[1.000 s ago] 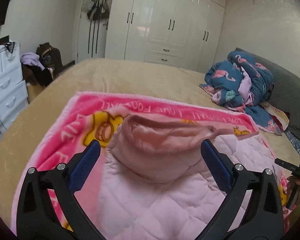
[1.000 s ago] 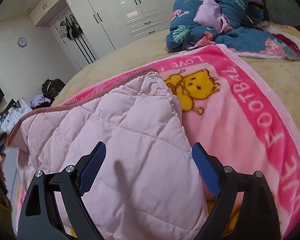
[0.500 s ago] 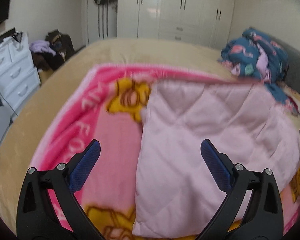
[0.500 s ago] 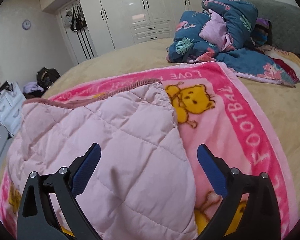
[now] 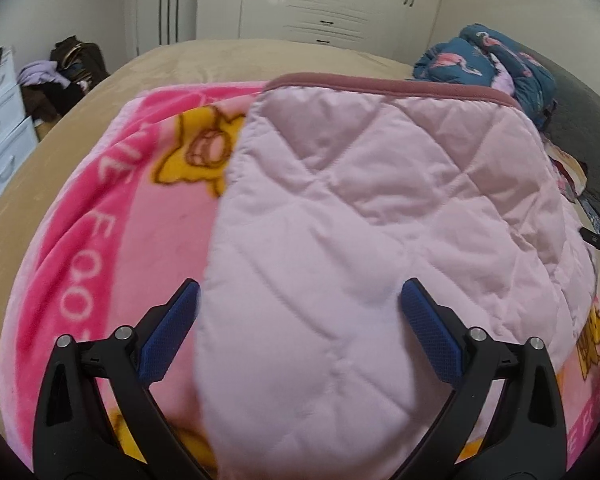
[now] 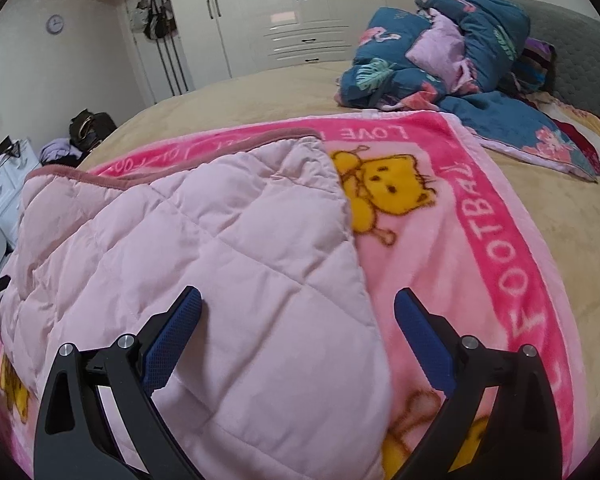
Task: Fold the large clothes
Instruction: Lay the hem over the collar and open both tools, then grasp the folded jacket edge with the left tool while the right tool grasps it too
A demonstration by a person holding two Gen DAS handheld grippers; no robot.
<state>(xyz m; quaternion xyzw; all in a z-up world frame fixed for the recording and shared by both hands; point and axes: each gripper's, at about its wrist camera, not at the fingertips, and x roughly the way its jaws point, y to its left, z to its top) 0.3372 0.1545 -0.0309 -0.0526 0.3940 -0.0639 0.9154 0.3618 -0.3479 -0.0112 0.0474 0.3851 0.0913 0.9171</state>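
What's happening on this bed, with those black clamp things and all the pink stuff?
A person holds a two-finger gripper in each hand and is folding a pale pink quilted jacket. It lies on a bright pink cartoon fleece blanket spread over the tan bed. The left gripper and right gripper both hover over the jacket, jaws wide open, gripping nothing. A crumpled blue flamingo-print duvet sits behind.

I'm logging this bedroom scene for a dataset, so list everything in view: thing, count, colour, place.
quilted jacket: one, pale pink, lying on the blanket
blanket: one, pink with yellow cartoon animals, spread on the bed
bed: one, tan cover
bedding heap: one, teal flamingo print, far right of the bed
wardrobe: one, white, back wall
wall clock: one, round, left wall
drawer unit: one, white, left
left hand-held gripper: black, blue pads, open
right hand-held gripper: same, open
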